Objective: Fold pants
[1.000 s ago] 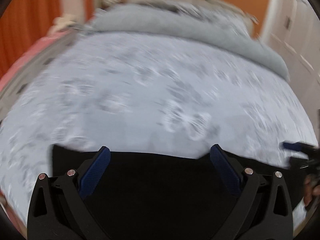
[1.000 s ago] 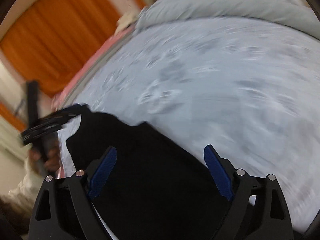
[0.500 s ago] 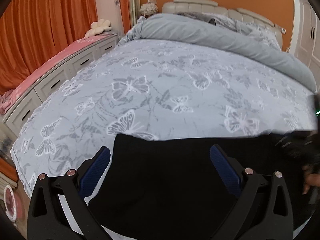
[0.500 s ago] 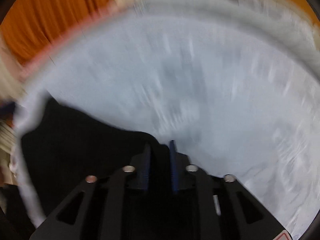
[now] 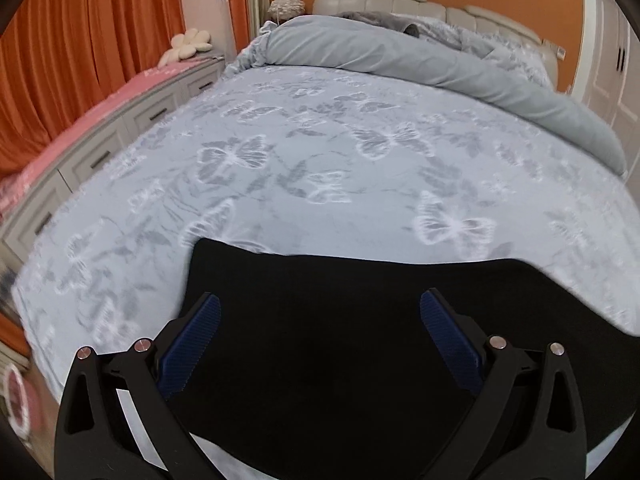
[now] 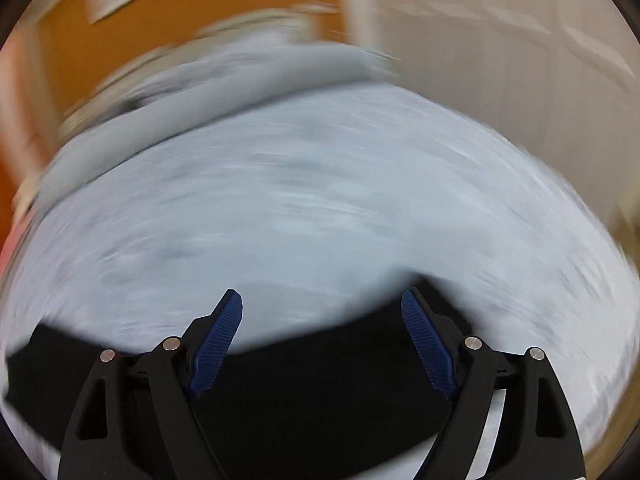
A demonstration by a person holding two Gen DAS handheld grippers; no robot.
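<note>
Black pants [image 5: 340, 344] lie flat across the near end of the bed, their far edge running left to right. My left gripper [image 5: 320, 312] hangs open above them, its blue pads [image 5: 196, 340] wide apart and gripping nothing. The right wrist view is blurred by motion; there the pants [image 6: 312, 384] show as a dark band at the bottom. My right gripper [image 6: 322, 312] is over their far edge, its jaws opening, with no cloth pinched between them.
The bed wears a pale grey butterfly-print cover [image 5: 360, 168], with a rolled grey duvet [image 5: 420, 60] at the head. A low drawer unit with a pink top [image 5: 100, 120] and orange curtains [image 5: 80, 40] line the left side. White wardrobe doors [image 5: 616, 60] stand on the right.
The right gripper shut over the pants, then opened wide again and swung to face the bed's right side. The left gripper stayed open; its view steadied and shifted along the pants.
</note>
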